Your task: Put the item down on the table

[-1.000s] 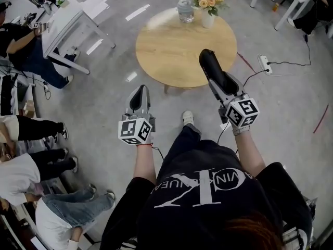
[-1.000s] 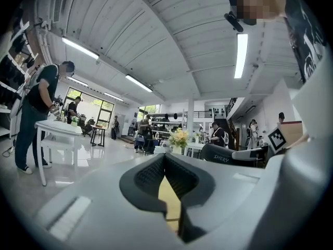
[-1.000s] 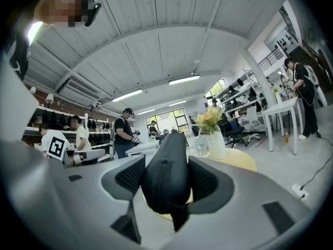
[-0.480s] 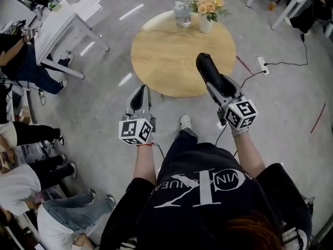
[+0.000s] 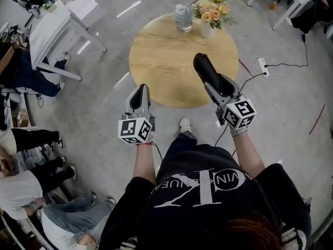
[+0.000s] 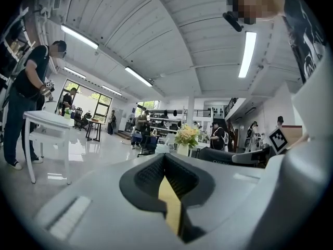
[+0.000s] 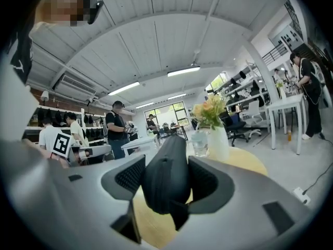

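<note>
My right gripper (image 5: 212,81) is shut on a long black case (image 5: 203,66), held over the near right part of the round wooden table (image 5: 166,56). In the right gripper view the black case (image 7: 167,173) fills the gap between the jaws of the right gripper (image 7: 169,186) and points up and forward toward the table (image 7: 244,160). My left gripper (image 5: 140,92) hangs over the floor just short of the table's near edge. The jaws of the left gripper (image 6: 165,163) are shut with nothing between them.
A white vase of flowers (image 5: 209,20) and a clear glass jar (image 5: 182,15) stand at the table's far edge. A power strip with a cable (image 5: 263,65) lies on the floor to the right. White tables (image 5: 49,27) and several people are at the left.
The table has come slightly nearer in the head view. The right gripper with the black case now reaches a little further over the table; the left gripper holds its place.
</note>
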Motion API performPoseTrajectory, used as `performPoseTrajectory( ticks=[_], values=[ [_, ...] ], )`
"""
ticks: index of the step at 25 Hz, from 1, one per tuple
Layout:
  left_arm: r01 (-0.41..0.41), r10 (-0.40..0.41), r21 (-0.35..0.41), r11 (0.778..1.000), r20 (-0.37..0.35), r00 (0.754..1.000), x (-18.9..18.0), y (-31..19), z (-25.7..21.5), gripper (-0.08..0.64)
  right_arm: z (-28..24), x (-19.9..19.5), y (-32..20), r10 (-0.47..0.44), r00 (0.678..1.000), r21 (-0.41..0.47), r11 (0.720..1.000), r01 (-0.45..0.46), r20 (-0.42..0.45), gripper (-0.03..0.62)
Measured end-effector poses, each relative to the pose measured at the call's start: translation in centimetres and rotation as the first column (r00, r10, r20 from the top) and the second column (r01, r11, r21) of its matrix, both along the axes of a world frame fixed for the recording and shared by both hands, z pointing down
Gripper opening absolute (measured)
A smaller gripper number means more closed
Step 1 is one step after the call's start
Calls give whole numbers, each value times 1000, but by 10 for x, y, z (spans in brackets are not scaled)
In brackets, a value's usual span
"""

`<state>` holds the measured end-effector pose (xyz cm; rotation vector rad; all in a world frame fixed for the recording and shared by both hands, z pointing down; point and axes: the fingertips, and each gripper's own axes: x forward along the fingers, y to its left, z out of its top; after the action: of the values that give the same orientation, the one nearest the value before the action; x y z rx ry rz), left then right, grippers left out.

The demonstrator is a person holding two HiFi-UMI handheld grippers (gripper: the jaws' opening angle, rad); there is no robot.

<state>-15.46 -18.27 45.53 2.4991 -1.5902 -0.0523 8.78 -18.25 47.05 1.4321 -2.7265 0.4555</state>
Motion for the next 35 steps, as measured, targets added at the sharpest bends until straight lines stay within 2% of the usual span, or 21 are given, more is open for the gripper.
performPoseTrajectory(
  ticks=[12,23,28,35],
  values=[
    [-67,66,-33,997,-21,998,18,-65,14,12,17,-2,-42,8,1000,-52,999,-9,-21,264],
    [-103,102,-30,994,-37,994,16,-115,16,12,29,-30,-74,-56,998,-91,995,52,-35,264],
    [-91,90,-35,995,-31,995,8,-117,17,12,40,-45,-76,-94,995,-124,988,88,-45,264],
    [-32,30,-67,997,-31,999,-13,-107,27,12,60,-63,-81,-159,985,-178,973,145,-68,264]
  ],
)
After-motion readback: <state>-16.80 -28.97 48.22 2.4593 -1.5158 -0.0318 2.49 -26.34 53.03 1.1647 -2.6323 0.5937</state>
